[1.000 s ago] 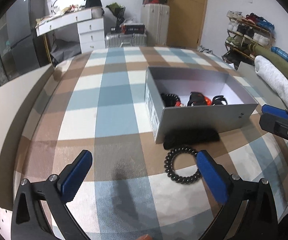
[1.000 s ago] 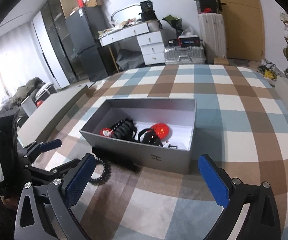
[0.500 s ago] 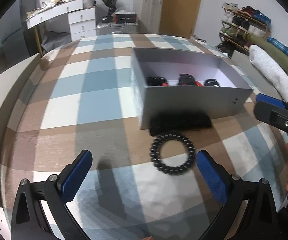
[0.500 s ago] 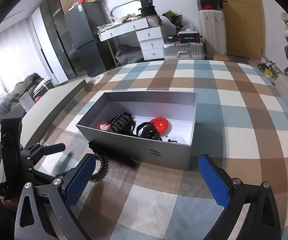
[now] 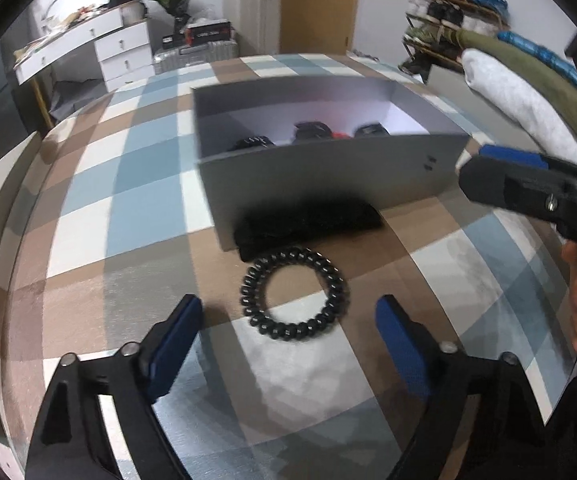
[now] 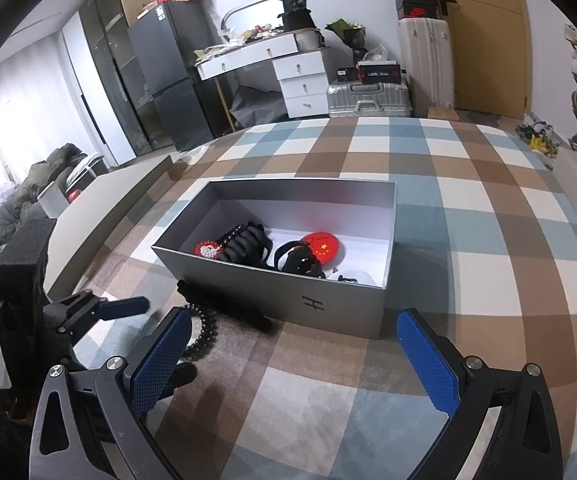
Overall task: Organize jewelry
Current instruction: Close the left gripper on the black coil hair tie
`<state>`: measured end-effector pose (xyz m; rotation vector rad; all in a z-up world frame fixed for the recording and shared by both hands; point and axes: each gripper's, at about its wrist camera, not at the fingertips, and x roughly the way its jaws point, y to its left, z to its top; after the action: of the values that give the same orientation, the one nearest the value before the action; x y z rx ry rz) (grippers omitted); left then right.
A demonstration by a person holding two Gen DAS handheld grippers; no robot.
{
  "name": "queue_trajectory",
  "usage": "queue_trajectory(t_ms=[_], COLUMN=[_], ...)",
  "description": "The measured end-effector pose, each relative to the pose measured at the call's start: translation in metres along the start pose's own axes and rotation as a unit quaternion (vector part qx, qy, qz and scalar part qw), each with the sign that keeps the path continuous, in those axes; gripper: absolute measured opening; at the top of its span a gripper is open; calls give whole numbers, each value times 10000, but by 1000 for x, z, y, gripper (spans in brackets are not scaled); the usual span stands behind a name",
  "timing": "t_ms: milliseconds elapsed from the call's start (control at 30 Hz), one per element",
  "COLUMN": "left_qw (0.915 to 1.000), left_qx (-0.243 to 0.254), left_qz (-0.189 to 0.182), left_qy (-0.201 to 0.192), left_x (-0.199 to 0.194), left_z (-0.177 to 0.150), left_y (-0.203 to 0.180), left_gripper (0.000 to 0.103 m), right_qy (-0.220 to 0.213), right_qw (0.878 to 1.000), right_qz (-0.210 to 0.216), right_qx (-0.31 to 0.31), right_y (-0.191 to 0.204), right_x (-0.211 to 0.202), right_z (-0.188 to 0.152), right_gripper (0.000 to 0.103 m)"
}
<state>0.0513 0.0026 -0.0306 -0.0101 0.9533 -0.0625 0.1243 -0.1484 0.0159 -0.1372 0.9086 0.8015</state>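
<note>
The black coil bracelet (image 5: 294, 294) lies flat on the checked cloth (image 5: 136, 208), just in front of the grey box (image 5: 328, 176) and touching a black strip (image 5: 308, 222) at its wall. The left gripper (image 5: 288, 320), jaws just closing, straddles it without contact; 1 clear side remains nearer the camera. The right gripper (image 6: 292, 340) hangs open, empty.

My left-hand camera looks steeply down between my jaws, close over the black coil ring (image 5: 294, 294). My right-hand camera sits farther back, facing the grey box (image 6: 288, 292) ahead. Both share ring, box and checked cloth (image 6: 488, 240).
</note>
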Motion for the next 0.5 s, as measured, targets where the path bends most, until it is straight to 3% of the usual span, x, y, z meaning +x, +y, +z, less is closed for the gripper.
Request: queue_trajectory(t_ms=[200,267,367,500], left_qw=[9998,9998,9999,9998], left_qx=[173,159,104,4], left_qz=[8,40,-8,-111], left_qy=[-27,-59,-103,-159], left_x=[0,0,-1,-5], left_z=[3,5,6,3], left_y=[-4,-2,2,7], left_gripper=[70,54,37,31], right_qy=[21,27,24,37], right_qw=[10000,10000,10000,10000], right_qz=[4,5,3,5], right_qx=[-37,-33,-36,-36], right_y=[2,2,2,3], right_x=[1,1,2,3], right_z=[-1,-1,0,-1], right_gripper=[103,103,103,103])
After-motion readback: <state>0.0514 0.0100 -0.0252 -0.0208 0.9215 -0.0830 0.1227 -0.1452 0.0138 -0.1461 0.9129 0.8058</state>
